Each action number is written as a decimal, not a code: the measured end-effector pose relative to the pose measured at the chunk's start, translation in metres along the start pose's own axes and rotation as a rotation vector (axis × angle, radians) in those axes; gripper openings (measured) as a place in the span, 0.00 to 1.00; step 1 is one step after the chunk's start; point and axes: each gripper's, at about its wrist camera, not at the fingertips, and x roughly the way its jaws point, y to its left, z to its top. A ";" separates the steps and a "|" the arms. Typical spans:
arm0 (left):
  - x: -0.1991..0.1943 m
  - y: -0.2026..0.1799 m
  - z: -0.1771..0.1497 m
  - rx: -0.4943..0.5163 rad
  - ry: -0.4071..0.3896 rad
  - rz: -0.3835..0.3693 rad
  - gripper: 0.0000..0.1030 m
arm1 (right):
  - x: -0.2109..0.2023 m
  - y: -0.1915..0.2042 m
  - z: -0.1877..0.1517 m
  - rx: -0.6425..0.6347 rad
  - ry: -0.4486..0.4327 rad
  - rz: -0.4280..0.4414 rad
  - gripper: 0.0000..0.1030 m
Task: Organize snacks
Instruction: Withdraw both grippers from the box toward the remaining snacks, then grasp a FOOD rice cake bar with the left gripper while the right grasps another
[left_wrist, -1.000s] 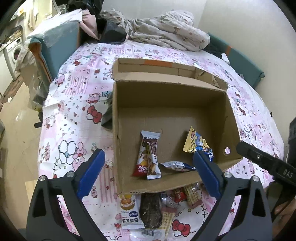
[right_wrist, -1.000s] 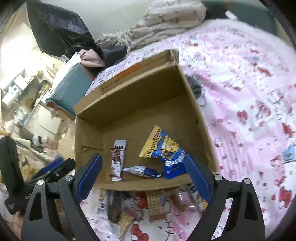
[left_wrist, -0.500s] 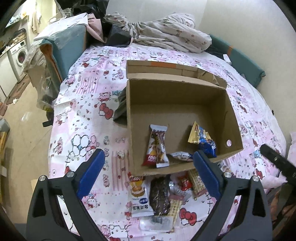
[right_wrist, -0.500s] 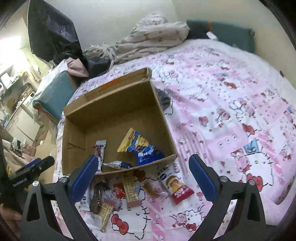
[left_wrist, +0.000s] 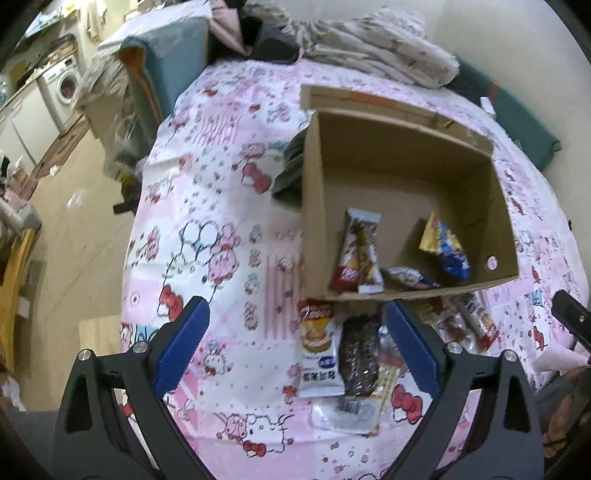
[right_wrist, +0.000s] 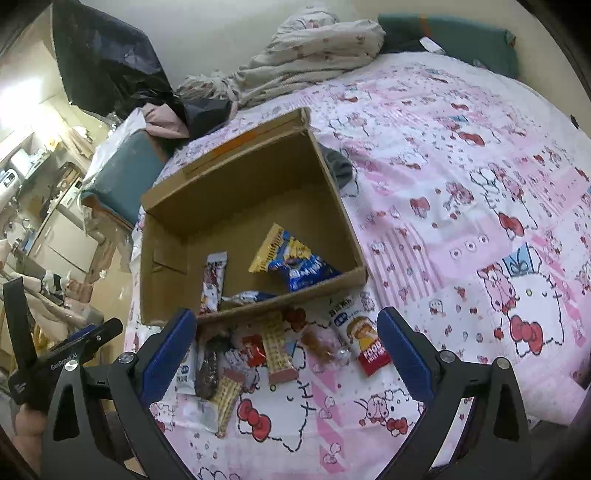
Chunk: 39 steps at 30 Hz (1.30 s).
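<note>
Left wrist view: left gripper (left_wrist: 295, 341) gaping, empty — dark glossy wrapper (left_wrist: 359, 357) lies between its pads, just outside the near wall of the cardboard box (left_wrist: 314, 206), long axis pointing boxward.
Right wrist view: right gripper (right_wrist: 286, 350) spread wide, empty — ridged wafer bar (right_wrist: 277, 347) nearest, before the box's near wall; crinkly blue bag (right_wrist: 301, 269) inside.

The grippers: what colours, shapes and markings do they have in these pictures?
The left gripper and right gripper look alike: black angular frames with triangular cut-outs, silver screws, and flat blue ribbed pads on the jaws. The left gripper's body, seen from the right wrist, bears white "GenRobot.AI" lettering. No cables show.
</note>
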 end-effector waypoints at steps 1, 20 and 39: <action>0.002 0.002 -0.001 -0.005 0.009 0.003 0.92 | 0.002 -0.002 -0.002 0.007 0.015 0.005 0.98; 0.090 0.009 -0.028 -0.046 0.302 -0.023 0.73 | 0.030 -0.016 -0.012 0.083 0.145 -0.029 0.98; 0.068 -0.008 -0.042 -0.040 0.398 -0.043 0.26 | 0.040 -0.047 -0.009 0.147 0.213 -0.052 0.96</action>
